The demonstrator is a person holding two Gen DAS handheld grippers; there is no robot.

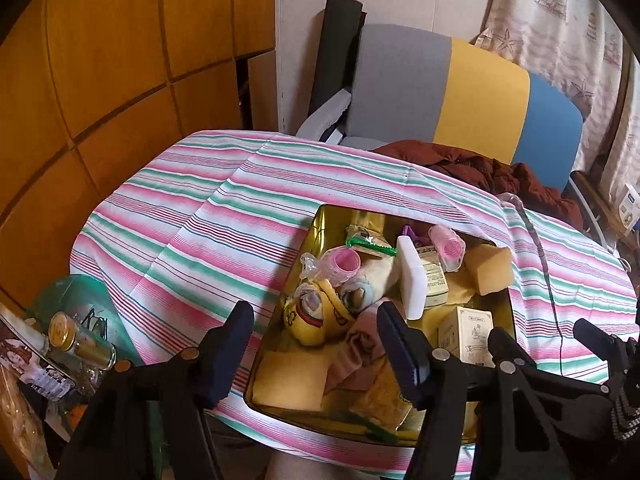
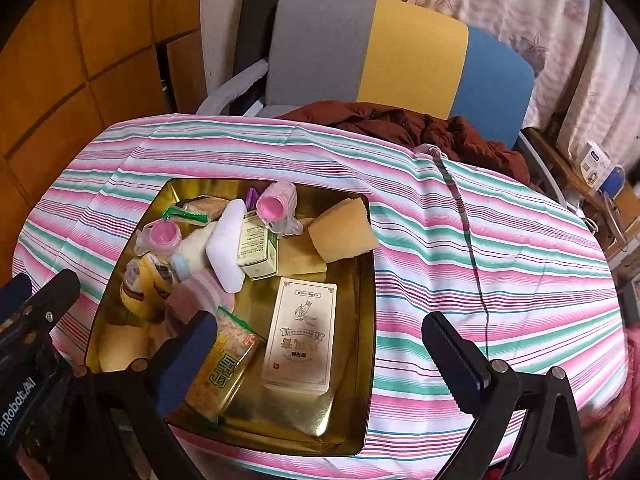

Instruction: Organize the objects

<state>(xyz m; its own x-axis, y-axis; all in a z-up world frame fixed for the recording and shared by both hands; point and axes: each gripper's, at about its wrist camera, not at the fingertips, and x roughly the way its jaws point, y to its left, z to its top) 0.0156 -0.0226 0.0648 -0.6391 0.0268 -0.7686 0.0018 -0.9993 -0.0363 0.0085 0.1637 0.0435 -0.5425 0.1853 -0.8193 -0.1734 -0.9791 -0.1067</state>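
Observation:
A gold metal tin (image 2: pixel 362 320) sits on the striped tablecloth (image 2: pixel 500 260), full of small items. In it are a cream carton (image 2: pixel 302 334), a white sponge (image 2: pixel 226 240), a green box (image 2: pixel 256 250), yellow sponges (image 2: pixel 342 230), two pink hair rollers (image 2: pixel 274 204), socks (image 2: pixel 198 290) and a snack packet (image 2: pixel 222 364). My left gripper (image 1: pixel 316 338) is open and empty above the tin's (image 1: pixel 316 224) near left part. My right gripper (image 2: pixel 326 340) is open and empty above the tin's near right part; its left finger (image 2: pixel 188 344) hangs over the snack packet.
A grey, yellow and blue chair (image 2: pixel 400 44) with a brown jacket (image 2: pixel 420 128) stands behind the table. Wooden cabinets (image 1: pixel 100 60) are on the left. A green stool with bottles (image 1: pixel 82 338) stands by the table's left edge. Curtains (image 2: pixel 560 40) hang at the right.

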